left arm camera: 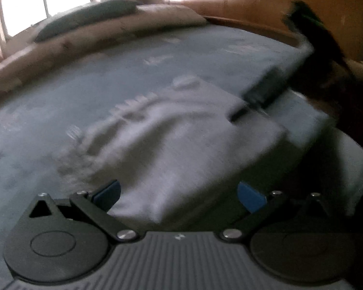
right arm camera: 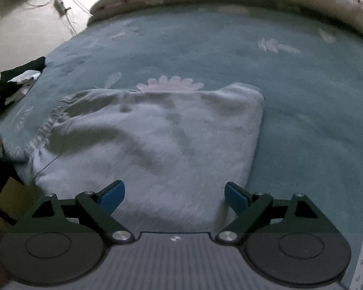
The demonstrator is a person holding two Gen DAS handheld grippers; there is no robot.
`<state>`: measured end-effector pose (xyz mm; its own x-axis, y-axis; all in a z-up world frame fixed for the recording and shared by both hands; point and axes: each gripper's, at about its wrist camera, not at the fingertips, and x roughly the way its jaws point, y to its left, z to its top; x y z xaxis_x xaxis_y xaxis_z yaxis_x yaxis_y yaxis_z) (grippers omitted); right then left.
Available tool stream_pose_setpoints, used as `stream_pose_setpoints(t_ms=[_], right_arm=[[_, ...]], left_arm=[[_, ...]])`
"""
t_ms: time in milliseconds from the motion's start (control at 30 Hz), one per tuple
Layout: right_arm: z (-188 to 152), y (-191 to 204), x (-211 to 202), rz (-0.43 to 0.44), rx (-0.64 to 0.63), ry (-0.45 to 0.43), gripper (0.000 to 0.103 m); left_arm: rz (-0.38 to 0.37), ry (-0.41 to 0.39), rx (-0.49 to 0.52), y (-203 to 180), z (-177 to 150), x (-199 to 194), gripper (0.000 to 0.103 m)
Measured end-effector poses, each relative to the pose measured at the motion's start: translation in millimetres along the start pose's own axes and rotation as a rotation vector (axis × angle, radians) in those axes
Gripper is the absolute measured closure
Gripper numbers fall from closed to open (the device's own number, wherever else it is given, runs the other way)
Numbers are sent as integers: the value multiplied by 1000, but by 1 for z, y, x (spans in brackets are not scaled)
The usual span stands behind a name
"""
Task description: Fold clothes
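A grey garment [right arm camera: 157,140], folded, is laid on the blue bed [right arm camera: 314,96], just ahead of both grippers. The jaws of the left gripper [left arm camera: 179,198] and right gripper [right arm camera: 174,197] are held wide apart, nothing clamped. Black-and-white clothes [right arm camera: 9,84] are seen far left of the right jaws.

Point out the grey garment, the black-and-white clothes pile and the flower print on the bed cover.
grey garment [right arm camera: 152,145], right wrist view, middle of the folded cloth.
black-and-white clothes pile [right arm camera: 12,84], right wrist view, white patch at the bed's left edge.
flower print [right arm camera: 169,83], right wrist view, pale petals just beyond the garment.
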<state>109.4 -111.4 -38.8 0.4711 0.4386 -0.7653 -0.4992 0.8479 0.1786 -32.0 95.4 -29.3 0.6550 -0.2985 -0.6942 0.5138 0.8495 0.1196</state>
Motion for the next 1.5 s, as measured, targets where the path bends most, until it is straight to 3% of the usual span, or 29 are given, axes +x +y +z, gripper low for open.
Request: stream_pose_setpoints(t_ms=[100, 200, 400, 633, 1167, 1333, 1500], right_arm=[[-13, 20, -2, -14, -65, -32, 5], [-24, 27, 8, -13, -63, -30, 4], [-36, 29, 11, -25, -43, -52, 0], [-41, 28, 10, -22, -5, -58, 0], [-45, 28, 15, -25, -18, -49, 0], [-50, 44, 14, -82, -150, -36, 0], [-50, 38, -7, -24, -122, -102, 0]], left_arm=[[48, 1, -24, 8, 4, 22, 1], [15, 63, -139, 18, -5, 53, 1], [1, 35, -286, 26, -21, 60, 1], [7, 45, -275, 24, -21, 60, 1], [-38, 37, -371, 36, -25, 59, 1], [-32, 36, -368, 35, -10, 53, 1], [-37, -30, -337, 58, 24, 53, 1]])
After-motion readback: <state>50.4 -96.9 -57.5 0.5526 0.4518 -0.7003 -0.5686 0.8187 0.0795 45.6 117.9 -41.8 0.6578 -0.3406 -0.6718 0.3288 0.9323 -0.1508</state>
